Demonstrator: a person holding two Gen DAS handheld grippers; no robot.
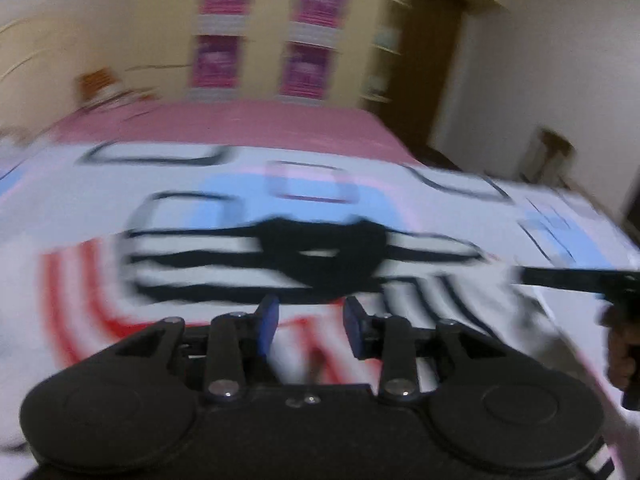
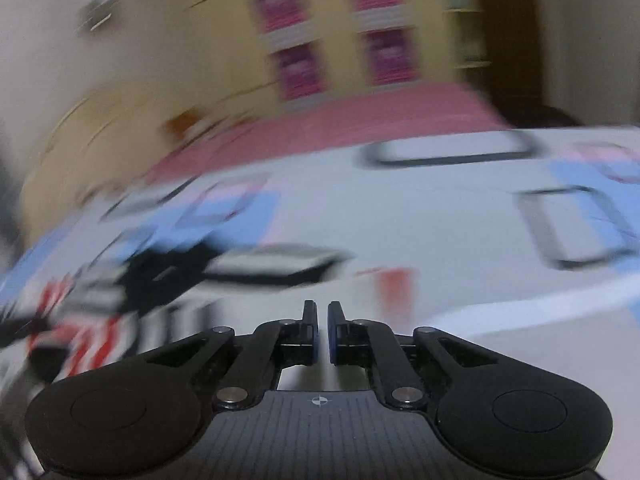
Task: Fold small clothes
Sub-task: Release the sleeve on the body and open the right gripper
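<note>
Left wrist view, item one: left tongs point(image 1: 311, 322), pads parted, nothing between them; released. Directly ahead and just beyond the tips lies the small garment point(image 1: 280, 264), white with black stripes and a solid black patch at its middle, spread on the bed point(image 1: 240, 128) over a patterned sheet point(image 1: 420, 208) of white, blue, pink and red. Its stripes, and so its long axis as far as the blur allows, run across the view, side to side.

Item two: right tongs point(image 2: 323, 318), pads nearly touching with only a sliver of gap, nothing visible between them; clenched empty. From the right wrist view the garment sits well off to the left and slightly ahead, so the left hand is the nearer one. In the left wrist view the right tongs appear at the far right edge, beside the garment's right end.

Item three, room: open sheet lies ahead of the right tongs and beyond the garment; the bed's right edge falls away near the right hand. A cupboard wall point(image 1: 260, 32) stands behind the bed. Both views are heavily smeared; fine edges of the cloth cannot be told.
</note>
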